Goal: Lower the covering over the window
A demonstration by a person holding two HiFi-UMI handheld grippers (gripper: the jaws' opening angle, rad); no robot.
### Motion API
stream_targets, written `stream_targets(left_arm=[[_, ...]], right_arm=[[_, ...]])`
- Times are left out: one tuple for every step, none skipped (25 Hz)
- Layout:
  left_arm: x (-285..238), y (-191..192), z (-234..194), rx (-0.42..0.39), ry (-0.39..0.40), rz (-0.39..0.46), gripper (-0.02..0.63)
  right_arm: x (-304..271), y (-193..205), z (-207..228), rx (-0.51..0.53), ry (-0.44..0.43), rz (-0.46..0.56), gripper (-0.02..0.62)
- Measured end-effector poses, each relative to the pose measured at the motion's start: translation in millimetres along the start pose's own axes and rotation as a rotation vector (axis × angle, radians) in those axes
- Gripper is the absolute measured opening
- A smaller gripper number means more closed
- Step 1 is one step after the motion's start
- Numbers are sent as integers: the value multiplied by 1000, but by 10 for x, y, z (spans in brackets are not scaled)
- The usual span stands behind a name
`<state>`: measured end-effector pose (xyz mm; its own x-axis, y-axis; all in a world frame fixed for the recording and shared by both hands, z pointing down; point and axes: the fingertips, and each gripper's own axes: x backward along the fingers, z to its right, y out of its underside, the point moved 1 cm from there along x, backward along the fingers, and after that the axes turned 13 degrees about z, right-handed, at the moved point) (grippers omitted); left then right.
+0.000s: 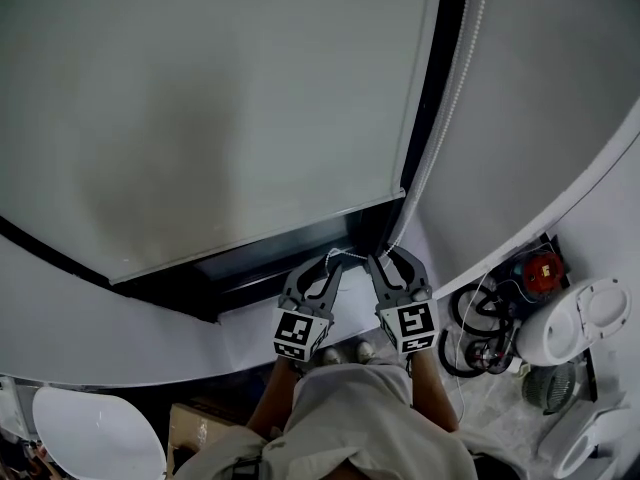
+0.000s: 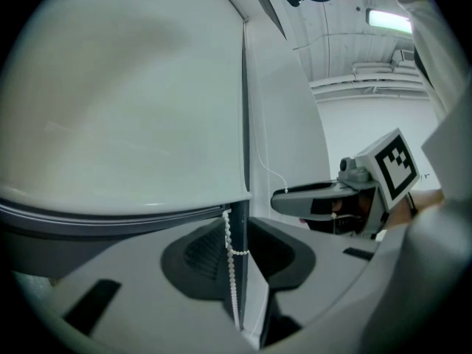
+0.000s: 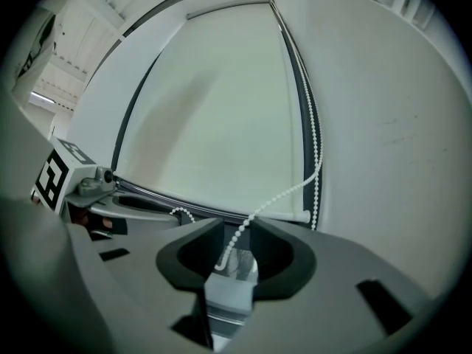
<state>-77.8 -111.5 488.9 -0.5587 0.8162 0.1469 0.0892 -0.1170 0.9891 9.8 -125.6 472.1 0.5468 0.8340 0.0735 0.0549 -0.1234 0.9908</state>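
A pale roller blind (image 1: 200, 98) covers most of the window, its bottom bar (image 1: 260, 243) just above a dark strip of frame (image 1: 280, 268). A white bead chain (image 1: 455, 88) hangs along the window's right side. Both grippers point level at the blind's lower right corner. My left gripper (image 1: 324, 264) is open, and the chain (image 2: 233, 271) hangs down between its fingers along the left one. My right gripper (image 1: 389, 258) is also open. A stretch of the chain (image 3: 284, 194) slants down from the upper right into its gap (image 3: 236, 236).
White wall (image 1: 540, 118) lies right of the window and a white ledge (image 1: 120, 318) below it. On the floor at the right are a red device (image 1: 543, 271), coiled cables (image 1: 478, 320) and white round housings (image 1: 580, 320). A cardboard box (image 1: 195, 426) sits at the lower left.
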Motion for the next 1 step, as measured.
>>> stream_targets(left_arm=[[16, -3, -9, -1, 1, 1, 86]], right_arm=[[-7, -20, -19, 3, 1, 8, 97]])
